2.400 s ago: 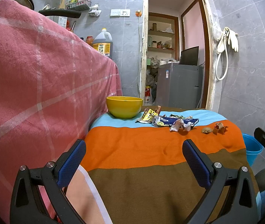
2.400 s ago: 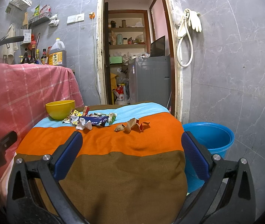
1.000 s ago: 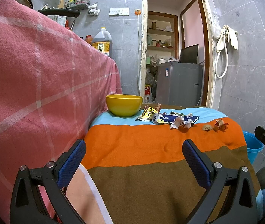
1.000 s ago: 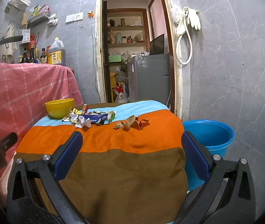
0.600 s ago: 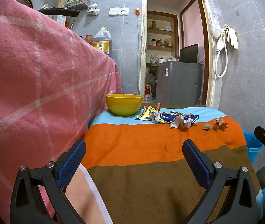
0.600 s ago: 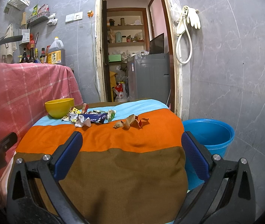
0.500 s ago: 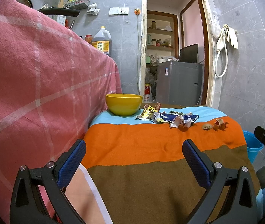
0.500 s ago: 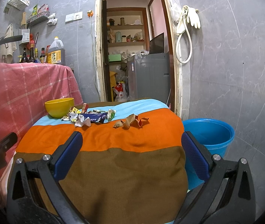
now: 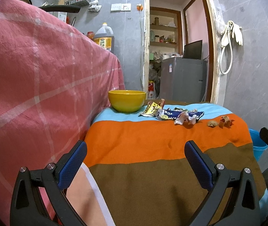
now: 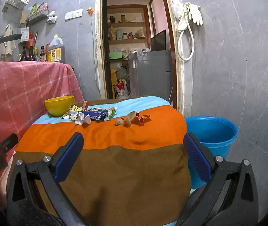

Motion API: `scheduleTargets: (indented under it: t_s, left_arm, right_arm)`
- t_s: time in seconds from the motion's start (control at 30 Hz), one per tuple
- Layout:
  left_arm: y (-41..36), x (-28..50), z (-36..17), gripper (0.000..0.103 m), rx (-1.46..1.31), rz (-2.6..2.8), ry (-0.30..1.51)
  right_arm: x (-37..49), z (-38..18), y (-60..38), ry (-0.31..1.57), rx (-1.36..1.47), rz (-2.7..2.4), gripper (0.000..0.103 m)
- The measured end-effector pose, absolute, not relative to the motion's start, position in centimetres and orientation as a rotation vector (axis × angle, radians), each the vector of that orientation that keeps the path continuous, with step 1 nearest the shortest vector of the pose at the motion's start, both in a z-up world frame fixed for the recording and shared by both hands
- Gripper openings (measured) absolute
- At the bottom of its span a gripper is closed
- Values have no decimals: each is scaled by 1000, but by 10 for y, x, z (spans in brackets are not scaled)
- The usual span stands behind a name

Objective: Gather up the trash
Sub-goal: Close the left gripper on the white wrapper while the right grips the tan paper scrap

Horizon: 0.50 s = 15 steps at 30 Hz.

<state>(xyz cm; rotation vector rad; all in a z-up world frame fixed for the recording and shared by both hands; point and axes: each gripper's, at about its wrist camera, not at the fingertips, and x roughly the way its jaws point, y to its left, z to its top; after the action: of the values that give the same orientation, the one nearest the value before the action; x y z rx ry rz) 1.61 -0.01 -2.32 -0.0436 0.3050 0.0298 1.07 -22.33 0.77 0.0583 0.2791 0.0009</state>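
The wrappers [image 10: 91, 115] sit a shade lower in both views than a few seconds back, and the striped cloth shows slightly less of its top, so both cameras have dipped a little; nothing on the counter [image 10: 103, 169] has shifted place. The wrappers lie in a loose heap on the far blue band of the cloth, just beside one yellow bowl [image 10: 59, 105], with a crumpled white scrap at the heap's near edge. The exact number of wrappers in the heap cannot be told. A second cluster, the brown peels [image 10: 132, 119], lies apart on the orange band toward the right edge; two or three curled pieces show, the count unsure. One blue bucket [image 10: 212, 131] stands on the floor just beside the counter's right edge.

The left tongs [image 9: 135, 162] hover low over the near left end of the counter, spread wide and holding nothing, pointing along the cloth toward the bowl. The right tongs [image 10: 134, 156] hover over the near right end, likewise spread and empty, well short of the peels. Each tool's dark body shows at the edge of the other's view.
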Motion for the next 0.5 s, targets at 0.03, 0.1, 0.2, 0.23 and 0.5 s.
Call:
scheduleTargets:
  t_s: [0.03, 0.1, 0.2, 0.23, 0.5]
  left_arm:
    - [-1, 16, -23, 101, -46, 30, 309]
    - [-1, 17, -24, 101, -50, 29, 319]
    - [-3, 20, -24, 101, -48, 27, 334]
    - [-4, 22, -23, 101, -47, 25, 340]
    - [-12, 36, -16, 101, -52, 0, 387]
  right_arm:
    - [11, 6, -224, 285, 59, 0, 103]
    - [12, 3, -224, 295, 62, -2, 103]
    - [18, 2, -225, 324, 74, -7, 103]
    - [20, 2, -227, 337, 79, -9, 103]
    - [31, -1, -238, 402, 101, -14, 103]
